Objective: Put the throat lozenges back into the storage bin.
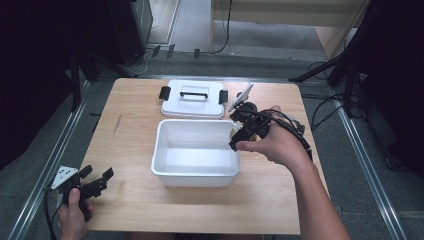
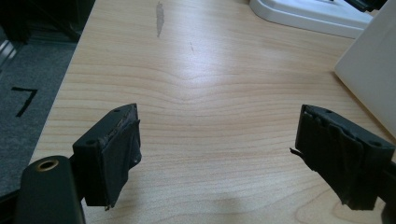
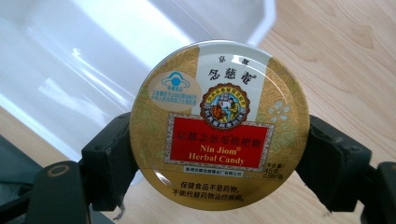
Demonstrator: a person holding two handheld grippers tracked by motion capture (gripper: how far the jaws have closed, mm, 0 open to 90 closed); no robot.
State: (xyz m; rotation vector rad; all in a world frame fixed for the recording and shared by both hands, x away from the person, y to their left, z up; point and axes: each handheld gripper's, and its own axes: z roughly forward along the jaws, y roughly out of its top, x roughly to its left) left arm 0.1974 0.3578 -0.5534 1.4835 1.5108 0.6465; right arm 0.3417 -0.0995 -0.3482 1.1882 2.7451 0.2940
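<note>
Bright overhead light falls evenly on the worktop (image 1: 135, 150), while the surroundings at nine and three o'clock sink into near-black. The white bin (image 1: 196, 151) glares, its inner walls washed out in the right gripper view. The candy tin (image 3: 219, 126) is sharp with a soft sheen. In the left gripper view the near jaws are slightly blurred, casting faint shadows.

Your forearms are bare, with no sleeves. Your left gripper (image 1: 95, 181) is black, topped by a grey three-cornered plate dotted with holes, and its blocky jaws wear frayed black padding with small screws. Your right gripper (image 1: 239, 135) is black too, trailing black cables over your hand.
</note>
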